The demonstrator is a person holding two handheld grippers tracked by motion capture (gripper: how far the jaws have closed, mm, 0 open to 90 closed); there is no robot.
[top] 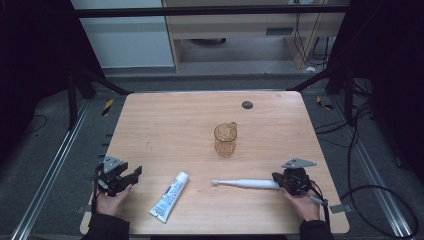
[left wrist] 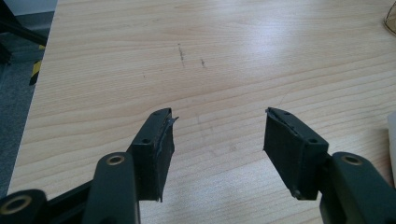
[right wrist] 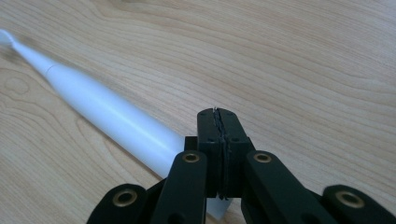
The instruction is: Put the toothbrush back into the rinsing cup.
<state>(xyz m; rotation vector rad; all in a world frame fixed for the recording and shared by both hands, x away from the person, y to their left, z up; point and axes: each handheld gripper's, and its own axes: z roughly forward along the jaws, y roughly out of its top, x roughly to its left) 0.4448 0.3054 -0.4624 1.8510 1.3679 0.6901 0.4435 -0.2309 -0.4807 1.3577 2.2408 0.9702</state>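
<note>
1. Right gripper (right wrist: 219,112): its jaws are pressed together with nothing between them. It sits at the near right of the counter (top: 165,120), touching or just beside the thick end of the toothbrush (right wrist: 107,116).
2. Toothbrush position: it lies flat on the counter, thick end toward the right gripper and brush head pointing left. In the right gripper view the handle passes beside and under the closed jaws, not between them.
3. Left gripper (left wrist: 217,135): its jaws are spread and empty, hovering over bare wood at the near left of the counter.
4. Toothpaste tube (top: 170,196): it lies between the two grippers, near the front edge, cap toward the far side, well apart from the toothbrush head.
5. Cup (top: 225,139): an amber cup stands upright near the centre, farther back than the toothbrush.
6. Hazard, slip: with the jaws closed beside the handle, any sideways push would likely roll or slide the round, smooth toothbrush rather than pick it up.
7. Hazard, collision: a toothbrush pushed left could strike the toothpaste tube; one swung toward the far side could tip the cup.
8. Hazard, failed grasp: the jaws must spread before a grip is possible.
</note>
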